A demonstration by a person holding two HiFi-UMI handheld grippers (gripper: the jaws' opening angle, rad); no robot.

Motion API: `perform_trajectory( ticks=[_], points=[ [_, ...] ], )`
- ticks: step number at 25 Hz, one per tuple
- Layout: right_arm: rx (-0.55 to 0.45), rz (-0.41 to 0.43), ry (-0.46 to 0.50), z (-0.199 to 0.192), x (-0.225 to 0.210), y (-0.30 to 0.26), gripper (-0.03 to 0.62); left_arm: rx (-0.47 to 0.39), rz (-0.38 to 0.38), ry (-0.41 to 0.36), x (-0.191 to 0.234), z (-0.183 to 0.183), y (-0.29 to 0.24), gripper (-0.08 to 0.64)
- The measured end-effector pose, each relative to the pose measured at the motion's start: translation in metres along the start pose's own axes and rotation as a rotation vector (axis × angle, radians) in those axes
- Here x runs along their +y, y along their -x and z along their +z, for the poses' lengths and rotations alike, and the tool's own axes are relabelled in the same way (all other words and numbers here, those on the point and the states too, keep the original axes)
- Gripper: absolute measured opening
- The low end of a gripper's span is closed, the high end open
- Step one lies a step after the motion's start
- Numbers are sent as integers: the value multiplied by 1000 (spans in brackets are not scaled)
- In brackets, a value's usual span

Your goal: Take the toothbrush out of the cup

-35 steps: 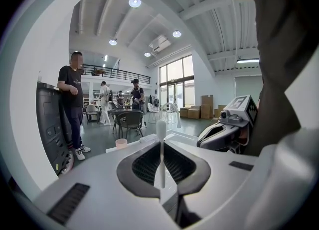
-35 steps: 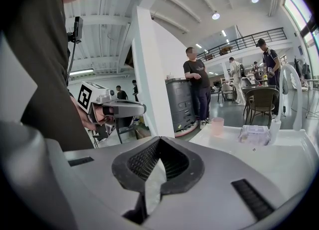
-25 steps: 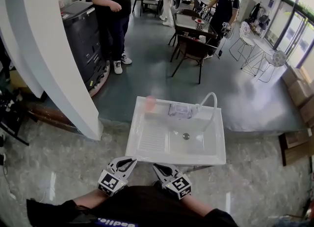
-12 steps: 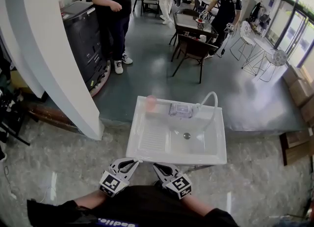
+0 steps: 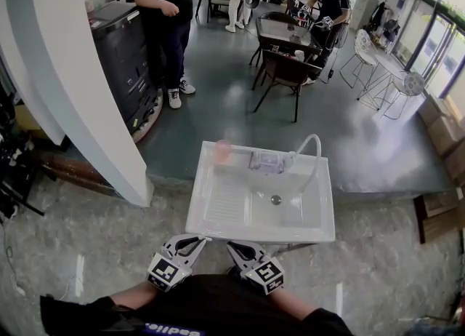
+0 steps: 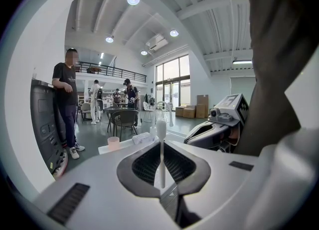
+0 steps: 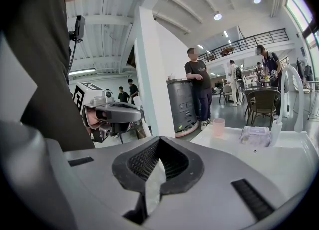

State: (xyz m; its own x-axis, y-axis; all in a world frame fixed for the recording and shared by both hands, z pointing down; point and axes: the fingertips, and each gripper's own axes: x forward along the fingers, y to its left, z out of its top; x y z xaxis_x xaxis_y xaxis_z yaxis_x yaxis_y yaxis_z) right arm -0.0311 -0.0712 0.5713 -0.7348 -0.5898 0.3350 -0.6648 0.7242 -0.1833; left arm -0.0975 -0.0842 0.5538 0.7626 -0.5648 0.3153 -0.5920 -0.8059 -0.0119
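- Big room with a white sink (image 5: 218,227); the pink cup (image 5: 222,151) stands on its far left rim, toothbrush too small to see
- Closed and empty, left gripper (image 5: 197,239) and right gripper (image 5: 234,246) sit by the near rim, too far off to grab it

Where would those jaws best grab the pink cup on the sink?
Probably across its round side wall, below the rim, coming from the front left: the pink cup stands upright at the back left corner of the sink, with a clear box to its right.
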Motion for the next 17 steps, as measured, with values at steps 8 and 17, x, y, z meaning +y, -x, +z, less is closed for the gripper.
perform_trajectory(
  ticks=[8,17],
  points=[
    [-2,-2,-4,1,-5,3,11,1,-1,0,-1,3,-5,25],
    [-5,-2,-1,-5,-12,0,11,7,-4,-2,-1,1,-9,26]
  ],
)
